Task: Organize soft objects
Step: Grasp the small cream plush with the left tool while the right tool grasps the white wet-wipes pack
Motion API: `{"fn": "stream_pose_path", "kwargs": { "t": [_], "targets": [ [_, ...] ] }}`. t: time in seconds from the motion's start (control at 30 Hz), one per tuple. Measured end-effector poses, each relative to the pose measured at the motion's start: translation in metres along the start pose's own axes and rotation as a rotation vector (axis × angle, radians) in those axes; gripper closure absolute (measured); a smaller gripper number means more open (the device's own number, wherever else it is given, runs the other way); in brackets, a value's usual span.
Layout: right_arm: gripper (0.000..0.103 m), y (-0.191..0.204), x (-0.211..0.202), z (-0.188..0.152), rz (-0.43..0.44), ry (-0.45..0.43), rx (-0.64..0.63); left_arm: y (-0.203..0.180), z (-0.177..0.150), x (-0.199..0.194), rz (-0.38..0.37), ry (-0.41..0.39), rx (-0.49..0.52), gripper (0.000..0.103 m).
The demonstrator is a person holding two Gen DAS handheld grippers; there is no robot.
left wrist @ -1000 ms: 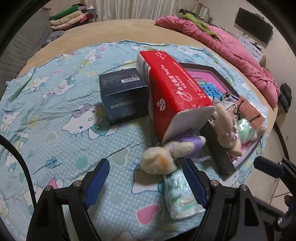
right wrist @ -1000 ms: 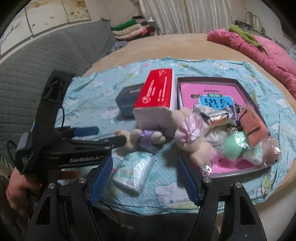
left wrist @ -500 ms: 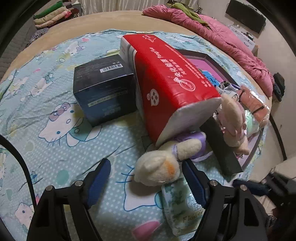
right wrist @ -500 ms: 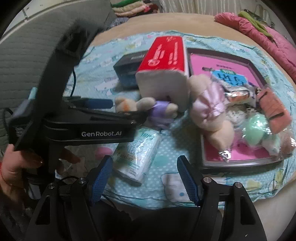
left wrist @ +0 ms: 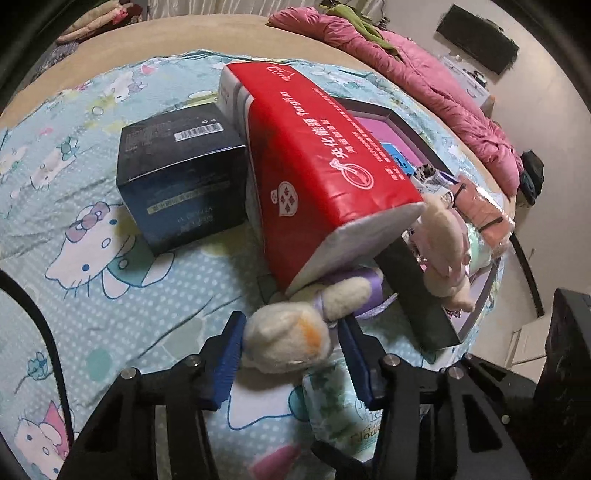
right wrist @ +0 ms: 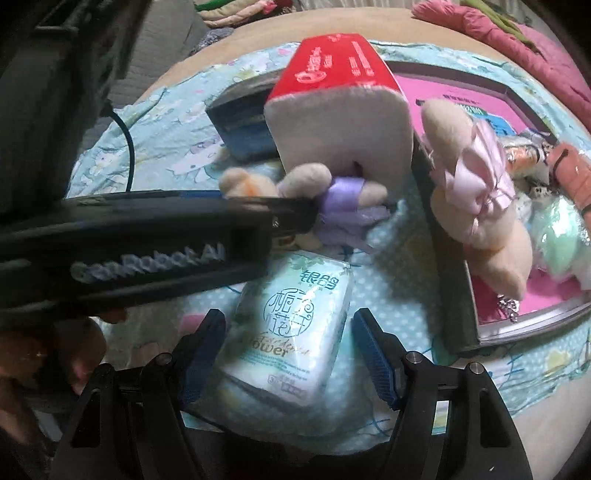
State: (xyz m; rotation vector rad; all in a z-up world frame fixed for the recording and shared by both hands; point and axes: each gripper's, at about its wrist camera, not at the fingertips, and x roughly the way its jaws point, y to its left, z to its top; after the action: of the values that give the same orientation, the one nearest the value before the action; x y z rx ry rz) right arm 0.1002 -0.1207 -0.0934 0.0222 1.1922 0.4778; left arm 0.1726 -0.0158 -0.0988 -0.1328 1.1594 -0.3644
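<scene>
The left gripper (left wrist: 291, 350) has just been closing and its blue pads now pinch the head of the small plush bear (left wrist: 286, 338), which lies on the cartoon-print sheet (left wrist: 92, 229) under the red tissue pack (left wrist: 321, 166). Light and squashy, it should lift best by head or torso. The right gripper (right wrist: 288, 354) stands spread around the pocket tissue pack (right wrist: 291, 325), not pressing it. Beyond lie a dark box (left wrist: 181, 173), a tray (right wrist: 532, 325) and a pink quilt (left wrist: 424, 85).

A home bedroom — cartoon-cat bedsheet (left wrist: 110, 206), rumpled pink duvet (left wrist: 436, 92), folded clothes (left wrist: 99, 26) behind.
</scene>
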Motion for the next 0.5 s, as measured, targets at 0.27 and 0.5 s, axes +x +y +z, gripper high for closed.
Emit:
{"fn": "stream_pose_path", "kwargs": {
  "t": [0.27, 0.5],
  "targets": [
    [0.054, -0.001, 0.002, 0.002, -0.007, -0.009, -0.019, -0.006, -0.003, -0.003, 0.027, -0.014, 0.02, 0.059],
    [0.057, -0.01, -0.029, -0.002, 0.015, -0.044, -0.006, -0.014, -0.01, -0.012, 0.072, -0.031, 0.03, 0.062]
  ]
}}
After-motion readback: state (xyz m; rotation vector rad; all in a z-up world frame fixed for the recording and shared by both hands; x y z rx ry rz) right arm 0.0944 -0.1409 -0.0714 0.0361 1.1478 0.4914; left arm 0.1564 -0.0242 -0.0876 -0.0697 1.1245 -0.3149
